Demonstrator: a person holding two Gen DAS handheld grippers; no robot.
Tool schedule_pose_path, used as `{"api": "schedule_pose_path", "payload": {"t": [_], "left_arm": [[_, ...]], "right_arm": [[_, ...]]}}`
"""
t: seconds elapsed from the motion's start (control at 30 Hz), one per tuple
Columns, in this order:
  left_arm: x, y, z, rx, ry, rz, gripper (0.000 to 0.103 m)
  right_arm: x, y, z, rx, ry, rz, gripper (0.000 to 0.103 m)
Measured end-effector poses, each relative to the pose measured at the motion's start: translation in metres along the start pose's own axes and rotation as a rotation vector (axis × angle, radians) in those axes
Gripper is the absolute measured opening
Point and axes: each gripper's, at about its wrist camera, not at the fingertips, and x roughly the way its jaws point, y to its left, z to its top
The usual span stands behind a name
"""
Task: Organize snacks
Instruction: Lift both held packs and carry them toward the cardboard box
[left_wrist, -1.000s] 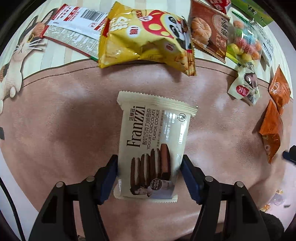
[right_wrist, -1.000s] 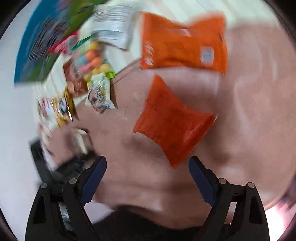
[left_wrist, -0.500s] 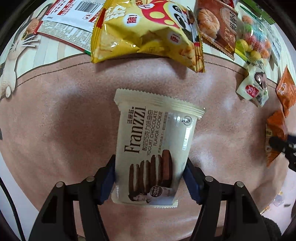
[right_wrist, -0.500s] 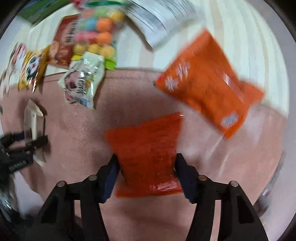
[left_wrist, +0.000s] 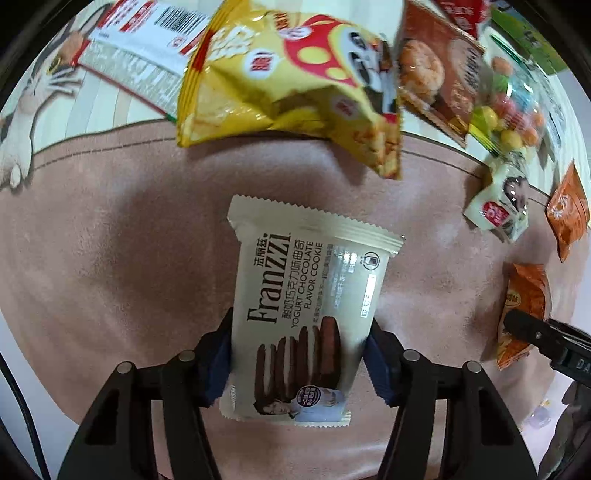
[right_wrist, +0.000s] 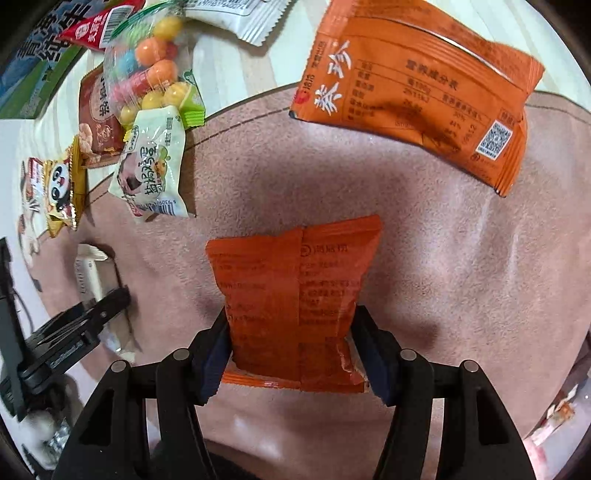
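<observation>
My left gripper (left_wrist: 301, 354) is shut on a cream Franzzi chocolate cookie pack (left_wrist: 310, 295), held above the pink mat (left_wrist: 110, 258). My right gripper (right_wrist: 291, 350) is shut on a small orange snack pack (right_wrist: 291, 295); it also shows at the right of the left wrist view (left_wrist: 522, 314). A larger orange pack (right_wrist: 417, 85) lies beyond it. The left gripper with the cookie pack appears at the left of the right wrist view (right_wrist: 88, 273).
Along the mat's far edge lie a yellow panda chip bag (left_wrist: 288, 81), a brown biscuit pack (left_wrist: 436, 66), a bag of coloured candy balls (left_wrist: 506, 110), a small white-green pack (left_wrist: 498, 199) and a red-white pack (left_wrist: 147, 48). A green box (right_wrist: 33, 66) sits far left.
My right gripper has swung over the small orange pack and closed on it. My left gripper keeps hold of the cookie pack and has moved slightly toward the far snacks.
</observation>
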Motion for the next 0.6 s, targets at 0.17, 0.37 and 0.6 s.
{"api": "schedule_pose_path", "payload": {"t": [0.17, 0.37, 0.6], "left_arm": [[-0.003, -0.016, -0.006, 0.022, 0.001, 0.014, 0.059], [-0.01, -0.021, -0.011, 0.032, -0.003, 0.014, 0.059], [-0.077, -0.023, -0.007, 0.057, -0.092, -0.073, 0.059]], "right_arm": [[0.004, 0.023, -0.008, -0.042, -0.03, -0.045, 0.057], [-0.008, 0.042, -0.019, -0.052, -0.038, -0.025, 0.053], [-0.087, 0.054, -0.032, -0.047, -0.095, 0.137, 0.051]]}}
